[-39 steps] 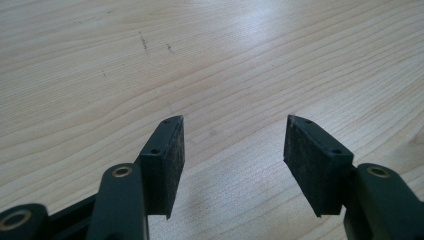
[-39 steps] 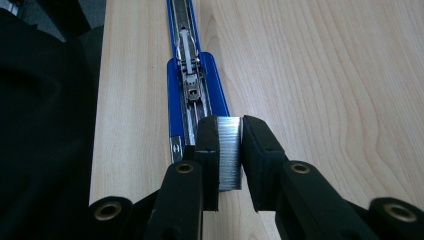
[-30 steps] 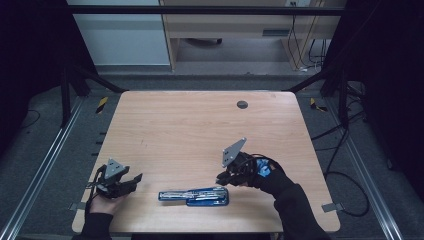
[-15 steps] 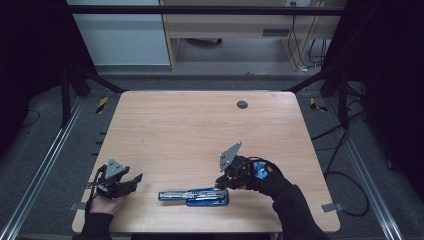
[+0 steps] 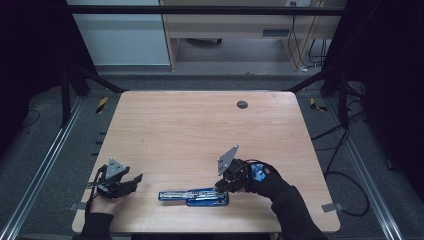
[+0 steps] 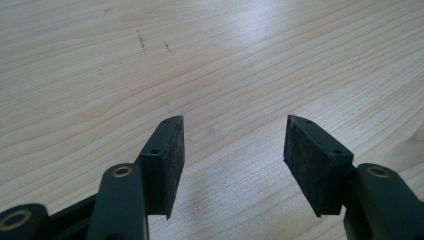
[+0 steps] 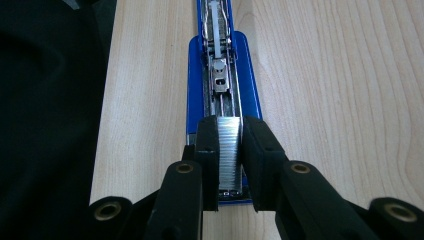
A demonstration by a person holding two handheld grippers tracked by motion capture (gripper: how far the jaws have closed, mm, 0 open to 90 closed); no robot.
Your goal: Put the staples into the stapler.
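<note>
Your left hand-held gripper (image 5: 134, 179) rests near the front left corner of the worktop (image 5: 200, 130), well apart from everything else on it. In the left gripper view its two black pads (image 6: 170, 155) stand wide apart with bare wood grain between them, so this hand-held gripper is open and holds nothing.

Moving right, a blue stapler (image 5: 192, 196) lies near the front edge of the worktop, roughly at its middle, with its long axis running left to right. It is swung open and lies flat (the metal staple channel faces up along its length).

Your right hand-held gripper (image 5: 220, 187) sits at the right end of the stapler. In the right gripper view its jaws are closed on a silver strip of staples (image 7: 230, 150), one pad touching each side of the strip. The strip sits directly over the near end of the stapler's (image 7: 222, 90) channel, in line with it; whether it rests in the channel or is held just above it cannot be told. The spring pusher (image 7: 219, 75) is visible farther along the channel.

Near the far edge of the worktop, right of centre, is a small dark round cap (image 5: 242, 104).
</note>
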